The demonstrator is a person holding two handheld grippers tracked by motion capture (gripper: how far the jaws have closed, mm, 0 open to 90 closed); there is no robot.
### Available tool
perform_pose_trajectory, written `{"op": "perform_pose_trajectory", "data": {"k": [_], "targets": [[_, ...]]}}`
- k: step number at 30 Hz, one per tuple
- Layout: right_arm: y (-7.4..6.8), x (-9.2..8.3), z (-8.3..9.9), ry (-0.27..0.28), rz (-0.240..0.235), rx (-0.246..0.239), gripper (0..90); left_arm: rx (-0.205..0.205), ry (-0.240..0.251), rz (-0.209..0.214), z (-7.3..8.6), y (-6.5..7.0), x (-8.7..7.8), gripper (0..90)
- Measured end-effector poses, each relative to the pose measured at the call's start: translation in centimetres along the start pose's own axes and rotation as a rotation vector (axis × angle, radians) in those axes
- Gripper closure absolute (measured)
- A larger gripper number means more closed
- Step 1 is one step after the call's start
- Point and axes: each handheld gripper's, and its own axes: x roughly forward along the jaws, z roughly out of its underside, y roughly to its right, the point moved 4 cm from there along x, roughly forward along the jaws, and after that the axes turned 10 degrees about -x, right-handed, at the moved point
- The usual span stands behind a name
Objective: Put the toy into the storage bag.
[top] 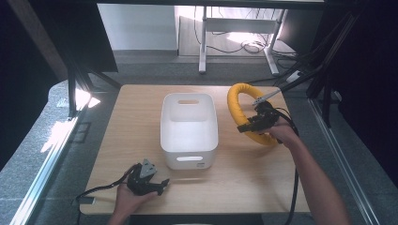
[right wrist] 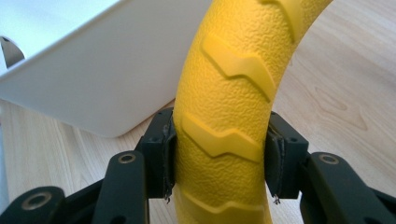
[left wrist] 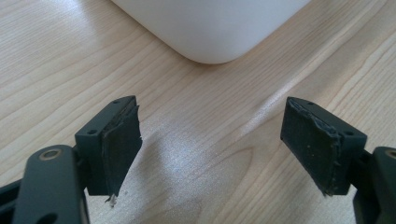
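A yellow ring point(top: 236, 105) with a raised tread pattern is held tilted above the wooden table point(top: 244, 173), to the right of a white bin point(top: 188, 129). My right gripper point(top: 252, 123) is shut on the ring's near side; in the right gripper view both pads press on the yellow ring point(right wrist: 224, 107), with the white bin point(right wrist: 93, 70) just behind it. My left gripper point(top: 161, 182) rests at the table's front edge, held by a hand. In the left gripper view its jaws stand wide apart around my left gripper point(left wrist: 215, 154), with bare wood between them and the bin's corner point(left wrist: 210, 28) beyond.
The white bin stands in the middle of the table and looks empty. Dark frame struts point(top: 324, 61) rise at the right, another strut point(top: 72, 89) at the left. A cable point(top: 96, 191) trails left from the left gripper.
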Motion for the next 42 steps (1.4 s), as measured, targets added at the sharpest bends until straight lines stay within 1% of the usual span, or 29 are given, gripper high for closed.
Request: {"op": "perform_pose_trajectory", "data": {"k": [3,6,9,10,20,26,29,35,37,42], "targets": [[-0.1,-0.3,-0.3,0.014,0.006,-0.004,51.9,-0.001,0.002,0.0,0.0,0.0,0.0,20.3],[-0.3,-0.7,-0.9,0.044,0.007,-0.008,51.9,-0.001,0.0,-0.002,0.0,0.0,-0.1,20.3],[-0.5,-1.2,-1.5,0.075,0.012,-0.024,51.9,-0.001,0.001,-0.003,0.0,0.0,-0.1,20.3],[-0.5,-1.2,-1.5,0.075,0.012,-0.024,51.9,-0.002,0.001,-0.003,0.0,0.0,-0.1,20.3],[-1.1,-2.1,-2.4,0.15,0.013,-0.036,51.8,-0.001,0.0,-0.004,0.0,0.0,-0.1,20.3],[-1.4,-2.5,-2.7,0.178,0.017,-0.04,51.8,0.001,0.001,-0.003,0.0,0.0,-0.1,20.3],[-1.7,-2.9,-3.0,0.202,0.014,-0.054,51.8,0.002,0.0,-0.004,0.0,-0.1,-0.1,20.3],[-2.0,-3.5,-3.4,0.22,0.009,-0.062,51.7,0.003,-0.001,-0.004,0.0,-0.1,-0.1,20.3],[-2.3,-3.8,-3.6,0.229,0.009,-0.073,51.7,0.004,-0.001,-0.005,0.0,-0.1,-0.1,20.3],[-2.6,-4.1,-3.8,0.246,0.005,-0.076,51.7,0.004,-0.001,-0.004,0.0,-0.1,-0.1,20.2]]}}
